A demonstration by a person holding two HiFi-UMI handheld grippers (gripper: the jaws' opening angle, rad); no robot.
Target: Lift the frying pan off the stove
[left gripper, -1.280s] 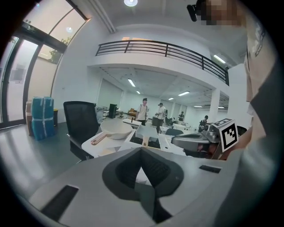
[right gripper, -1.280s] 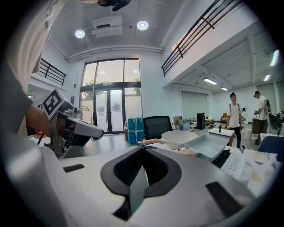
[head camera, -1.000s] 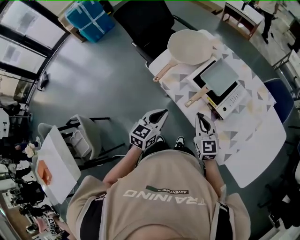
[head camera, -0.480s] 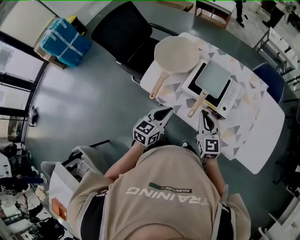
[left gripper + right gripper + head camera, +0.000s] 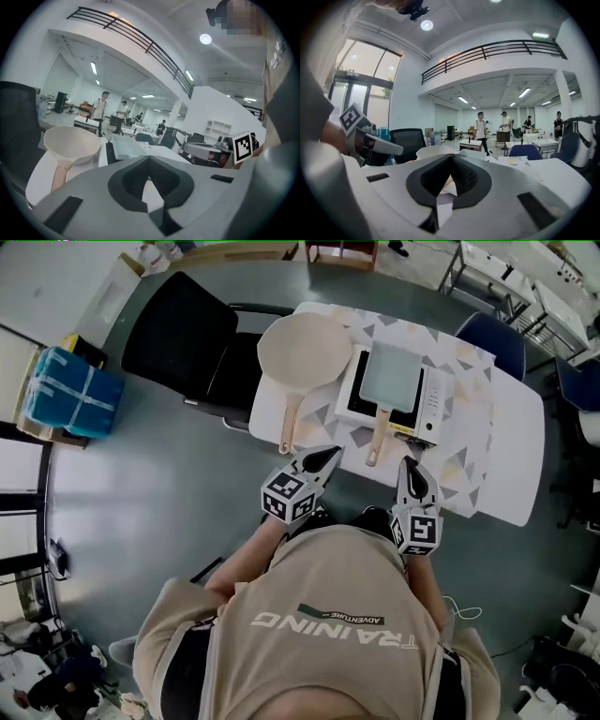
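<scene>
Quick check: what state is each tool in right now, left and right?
Left tool: closed, holding nothing.
Right tool: closed, holding nothing.

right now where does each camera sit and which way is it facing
Head view: on the person's head, facing steeply down at the table; shows shoulders, left gripper, right gripper.
Left gripper view: on that gripper, along its shut jaws toward the round pan; right gripper's cube at right.
Right gripper view: on that gripper, along its shut jaws toward the black chair; left gripper at left.
Shared: head and left gripper views both show the round pan.
</scene>
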